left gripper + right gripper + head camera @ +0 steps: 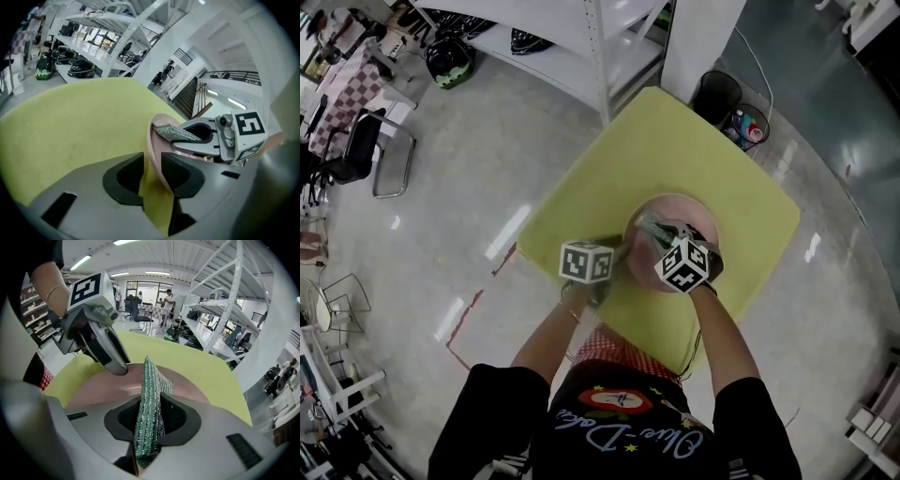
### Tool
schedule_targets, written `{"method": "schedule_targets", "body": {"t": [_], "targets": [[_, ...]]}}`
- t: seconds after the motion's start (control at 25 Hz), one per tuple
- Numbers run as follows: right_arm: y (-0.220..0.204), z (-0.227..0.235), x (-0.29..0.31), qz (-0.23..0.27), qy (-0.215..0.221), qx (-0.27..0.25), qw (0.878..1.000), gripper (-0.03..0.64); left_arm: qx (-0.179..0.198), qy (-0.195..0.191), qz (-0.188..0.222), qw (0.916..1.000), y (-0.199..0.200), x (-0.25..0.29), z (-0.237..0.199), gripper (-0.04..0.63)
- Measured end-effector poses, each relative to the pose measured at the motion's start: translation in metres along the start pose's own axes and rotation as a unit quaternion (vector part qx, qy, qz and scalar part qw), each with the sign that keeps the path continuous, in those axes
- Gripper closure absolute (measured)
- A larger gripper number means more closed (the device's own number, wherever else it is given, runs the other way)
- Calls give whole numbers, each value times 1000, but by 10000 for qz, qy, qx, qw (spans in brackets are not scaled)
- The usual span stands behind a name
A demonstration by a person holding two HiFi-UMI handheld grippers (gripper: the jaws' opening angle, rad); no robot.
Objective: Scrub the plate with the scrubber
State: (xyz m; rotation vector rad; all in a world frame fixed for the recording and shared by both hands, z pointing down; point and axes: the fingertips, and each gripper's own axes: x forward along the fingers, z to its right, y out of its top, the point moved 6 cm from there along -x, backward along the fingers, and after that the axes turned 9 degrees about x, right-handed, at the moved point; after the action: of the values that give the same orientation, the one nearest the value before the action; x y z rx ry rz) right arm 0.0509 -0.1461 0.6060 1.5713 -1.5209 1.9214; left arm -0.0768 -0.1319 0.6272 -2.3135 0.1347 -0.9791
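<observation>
A pink plate [689,214] lies on the yellow table [750,206], close to its near edge. My left gripper [619,255] is at the plate's left rim. In the left gripper view its jaws [152,171] straddle the rim of the plate [157,145]: the right pad lies against it and a strip of table shows beside the left pad. My right gripper [150,404] is shut on a green-silver mesh scrubber [152,380], held upright just over the plate's [103,385] inner face. The scrubber [173,133] also shows over the plate in the left gripper view.
White shelving [581,47] and a black bin [715,94] stand beyond the table's far corner. Chairs [366,141] are far left on the grey floor. The person stands at the table's near edge, forearms over it.
</observation>
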Motion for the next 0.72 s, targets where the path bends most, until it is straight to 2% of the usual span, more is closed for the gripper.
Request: {"method": "schedule_targets", "body": {"t": [0.16, 0.28, 0.56, 0.72], "targets": [[-1, -6, -1, -188, 241, -390, 9988, 552, -274, -75, 65, 9996, -2, 4, -3, 493], [-7, -12, -2, -269, 440, -594, 9969, 552, -254, -24, 59, 9997, -1, 8, 0, 522], [-29, -33, -15, -323, 897, -1187, 9883, 552, -393, 309, 133, 9987, -4, 13, 11, 546], [-33, -53, -24, -343, 1161, -1629, 9792, 552, -200, 718, 115, 9972, -3, 9, 14, 549]]}}
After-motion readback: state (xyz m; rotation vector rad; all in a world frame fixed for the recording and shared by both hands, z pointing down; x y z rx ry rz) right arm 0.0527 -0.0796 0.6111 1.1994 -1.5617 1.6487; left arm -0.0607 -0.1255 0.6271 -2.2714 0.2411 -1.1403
